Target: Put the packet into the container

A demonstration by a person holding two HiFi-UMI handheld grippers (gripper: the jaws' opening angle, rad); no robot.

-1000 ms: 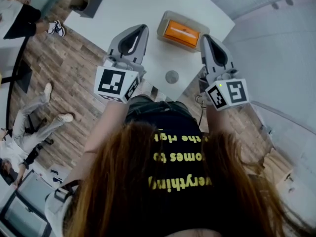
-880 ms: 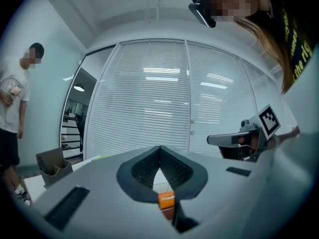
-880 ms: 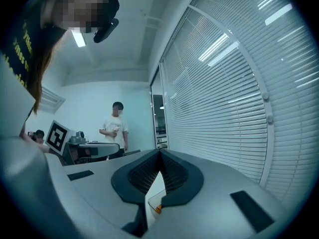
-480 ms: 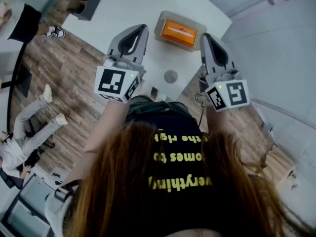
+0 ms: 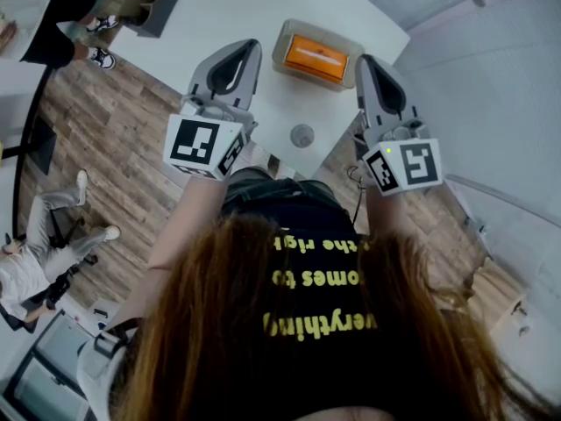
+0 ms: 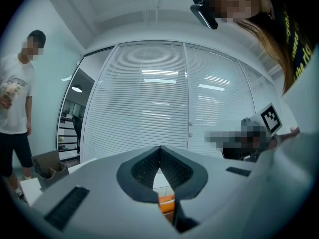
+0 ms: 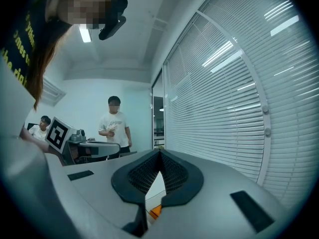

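Observation:
In the head view a beige container (image 5: 289, 40) stands on the white table (image 5: 219, 16) with the orange packet (image 5: 317, 58) lying inside it. My left gripper (image 5: 252, 46) is held just left of the container, shut and empty. Just right of the container is my right gripper (image 5: 362, 61), also shut and empty. Both point away from me over the table. In the left gripper view the pad tips of the left gripper (image 6: 160, 148) meet, and a bit of the orange packet (image 6: 167, 202) shows below them. The right gripper (image 7: 159, 152) is shut too, with the packet (image 7: 154, 211) glimpsed beneath.
A small grey round disc (image 5: 302, 135) lies on the table near its front edge. A grey box (image 5: 151, 3) stands at the table's far left corner. People (image 5: 39, 244) are on the wooden floor to the left. Window blinds (image 6: 159, 98) lie ahead.
Both grippers stay almost where they were, still shut. The people at the left of the head view have shifted.

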